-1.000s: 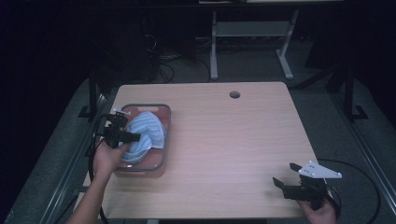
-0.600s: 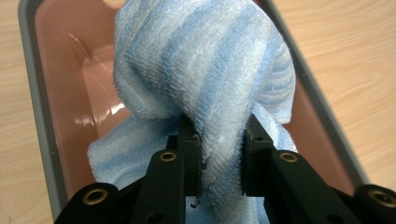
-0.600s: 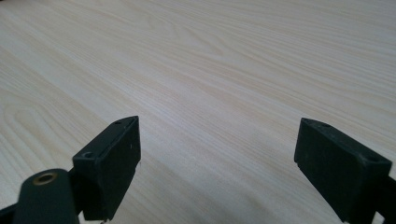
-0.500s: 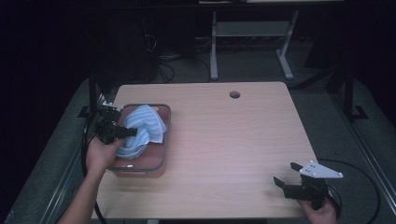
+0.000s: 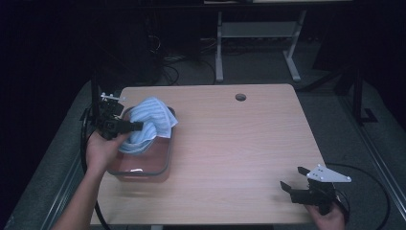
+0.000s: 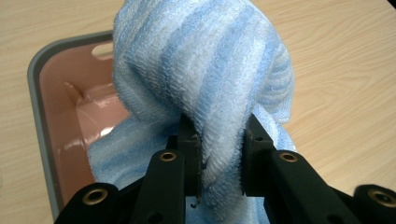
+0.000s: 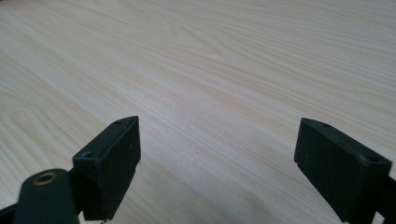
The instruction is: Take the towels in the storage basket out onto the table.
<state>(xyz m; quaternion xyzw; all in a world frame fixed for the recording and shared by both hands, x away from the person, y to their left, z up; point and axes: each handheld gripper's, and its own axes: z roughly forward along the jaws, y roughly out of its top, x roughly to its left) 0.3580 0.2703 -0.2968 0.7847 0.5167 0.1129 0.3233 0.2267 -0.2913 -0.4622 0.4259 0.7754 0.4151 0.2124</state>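
From the high view, the left tool (image 5: 136,126) clenches a bunched blue-and-white striped terry towel (image 5: 151,123) just above a grey-rimmed, pink-lined rectangular plastic tub (image 5: 165,160), the cloth's lower folds trailing into it. Well apart, near the pale wood-grain tabletop's (image 5: 239,143) front corner, the right tool (image 5: 293,178) rests released in the person's right hand (image 5: 325,215).

In the left gripper view, both black jaws pinch one thick fold of towel (image 6: 205,74), the tub (image 6: 35,84) sitting below and to the left.

In the right gripper view, the jaws stand wide apart over bare tabletop (image 7: 210,70), gripping nothing.

The risk, judging from the single pinched fold: the hanging cloth could slip free, or snag the tub's rim and drag it.
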